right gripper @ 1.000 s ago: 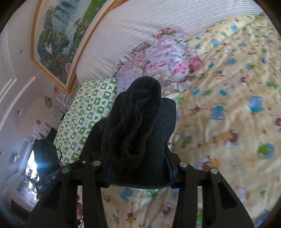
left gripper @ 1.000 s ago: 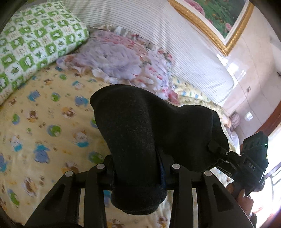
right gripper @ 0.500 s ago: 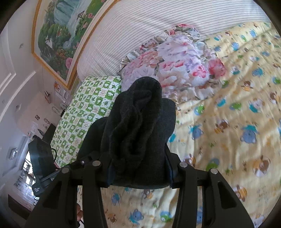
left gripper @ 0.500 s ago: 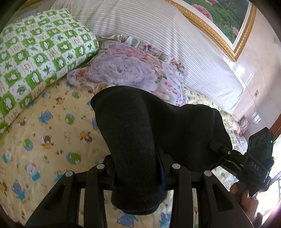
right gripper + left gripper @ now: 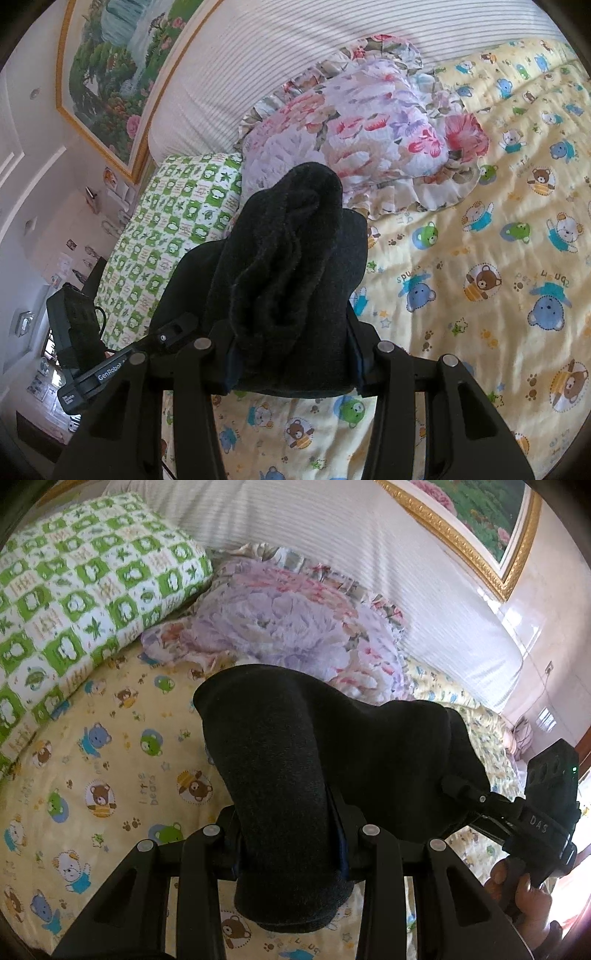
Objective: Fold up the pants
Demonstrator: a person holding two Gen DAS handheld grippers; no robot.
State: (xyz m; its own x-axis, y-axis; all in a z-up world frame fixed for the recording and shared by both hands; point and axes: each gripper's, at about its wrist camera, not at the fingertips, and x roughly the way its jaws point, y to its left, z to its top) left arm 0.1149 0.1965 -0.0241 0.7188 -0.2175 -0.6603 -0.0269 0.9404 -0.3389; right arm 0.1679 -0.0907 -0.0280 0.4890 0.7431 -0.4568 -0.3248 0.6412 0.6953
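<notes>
The dark charcoal pants [image 5: 280, 760] hang stretched between my two grippers above the yellow bear-print bed sheet [image 5: 92, 760]. My left gripper [image 5: 288, 845] is shut on one bunched end of the cloth, which drapes over its fingers. My right gripper [image 5: 291, 365] is shut on the other bunched end of the pants [image 5: 288, 258]. The right gripper also shows at the right of the left wrist view [image 5: 476, 797]. The left gripper shows at the lower left of the right wrist view [image 5: 173, 332]. The fingertips are hidden by the cloth.
A green-and-white checked pillow [image 5: 74, 590] and a floral ruffled pillow [image 5: 288, 627] lie at the head of the bed, against a striped headboard [image 5: 332, 528]. A framed painting [image 5: 110, 59] hangs above. The bed sheet [image 5: 480, 277] spreads out below.
Both grippers have carried the pants toward the head of the bed; the pillows are closer and lower in the views. The grips are unchanged.
</notes>
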